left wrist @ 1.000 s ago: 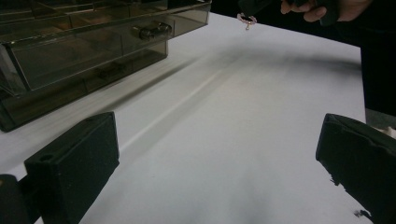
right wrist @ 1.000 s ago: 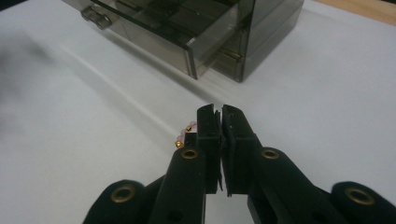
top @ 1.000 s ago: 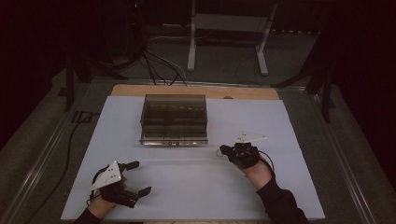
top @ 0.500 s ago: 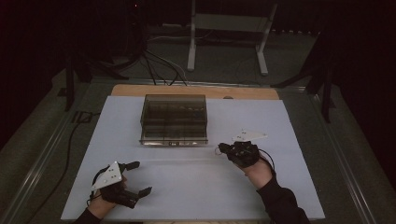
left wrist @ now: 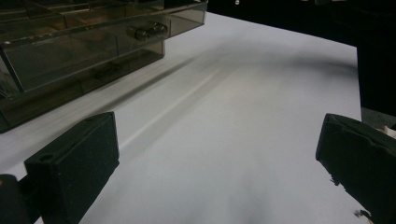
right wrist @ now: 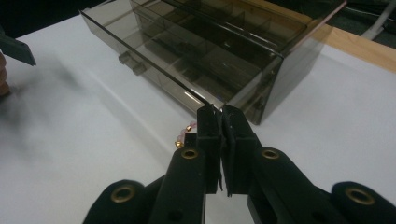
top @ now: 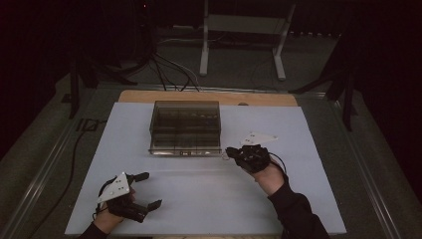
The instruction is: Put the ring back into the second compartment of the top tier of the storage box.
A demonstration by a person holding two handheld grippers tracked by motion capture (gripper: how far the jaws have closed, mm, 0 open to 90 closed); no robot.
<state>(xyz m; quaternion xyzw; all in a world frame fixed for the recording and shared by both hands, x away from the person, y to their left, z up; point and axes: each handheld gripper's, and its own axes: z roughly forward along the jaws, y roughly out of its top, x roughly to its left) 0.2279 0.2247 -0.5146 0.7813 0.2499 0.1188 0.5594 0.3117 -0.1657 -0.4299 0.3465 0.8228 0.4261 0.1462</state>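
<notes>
The step in hand looked like carrying a small string of pink and gold beads (right wrist: 184,135) to the smoky, see-through plastic drawer box (top: 185,128) on the white table cover (top: 209,199); the next move would call for getting a drawer open. The right gripper (right wrist: 221,122) was clenched on the beads, which hung under its tips just before the box's near corner. The left gripper (top: 148,190) rested released and empty, well apart.

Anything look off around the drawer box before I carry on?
Little stands out. The smoked drawer box sits square on the white sheet. The right gripper is shut by the box's near corner, small pink and gold beads peeking beside its jaws.
</notes>
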